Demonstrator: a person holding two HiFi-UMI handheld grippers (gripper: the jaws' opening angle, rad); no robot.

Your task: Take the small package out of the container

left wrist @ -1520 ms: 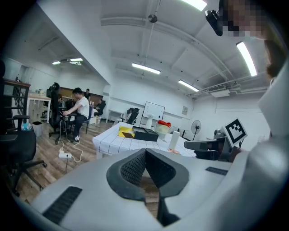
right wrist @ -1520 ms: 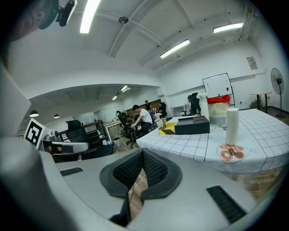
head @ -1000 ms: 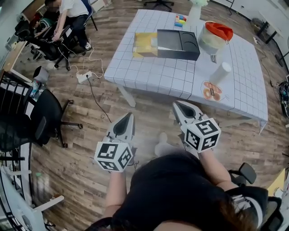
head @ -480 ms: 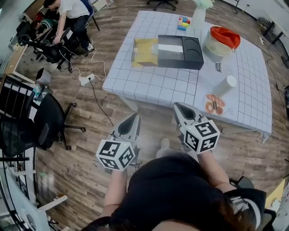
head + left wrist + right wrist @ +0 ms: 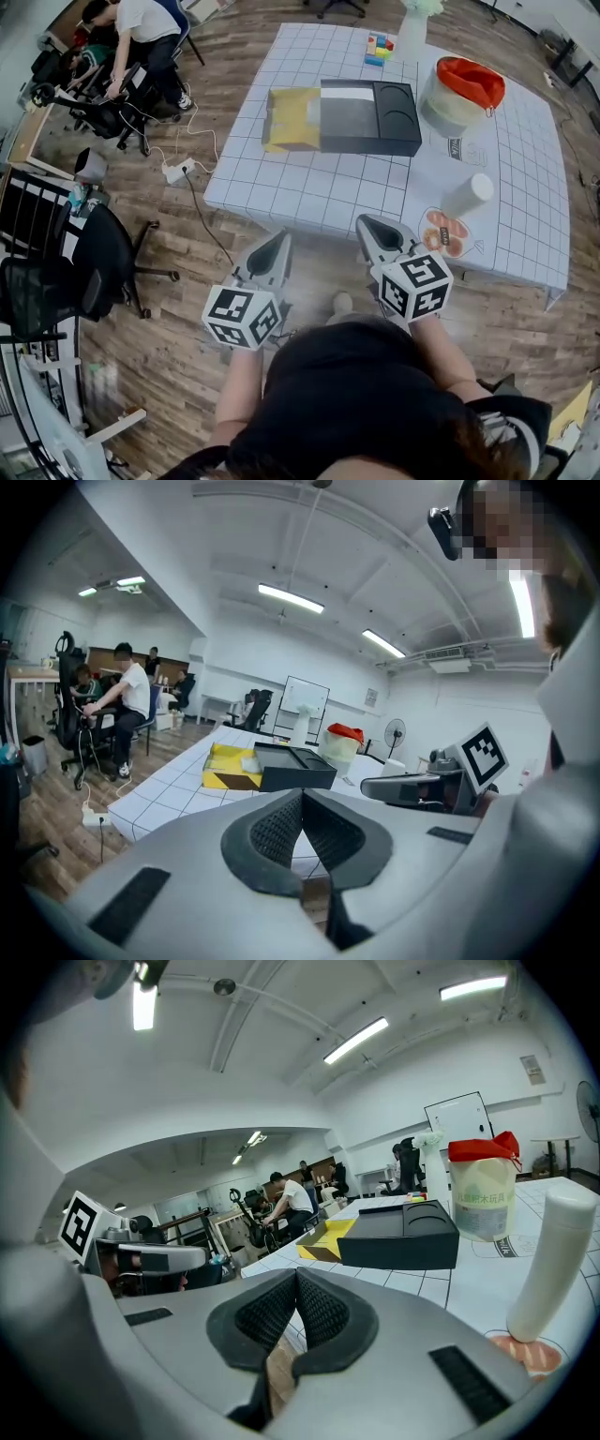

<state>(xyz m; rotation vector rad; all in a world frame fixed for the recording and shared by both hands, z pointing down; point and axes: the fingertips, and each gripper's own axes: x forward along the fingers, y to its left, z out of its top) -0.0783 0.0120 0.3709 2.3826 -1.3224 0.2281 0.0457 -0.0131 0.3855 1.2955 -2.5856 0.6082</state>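
Both my grippers are empty at the moment. My left gripper (image 5: 279, 242) has its jaws pressed together with nothing between them, and it's the same for my right gripper (image 5: 366, 225). I'm holding both just short of the near edge of the table (image 5: 309, 183), over the wood floor (image 5: 187, 319). The container (image 5: 368, 117) sits further back on the table. It's a black box with a yellow tray (image 5: 293, 119) at its left end. In the left gripper view, a small pale package (image 5: 249, 763) lies in that tray. A tub (image 5: 459, 98) with an orange lid stands to the right.
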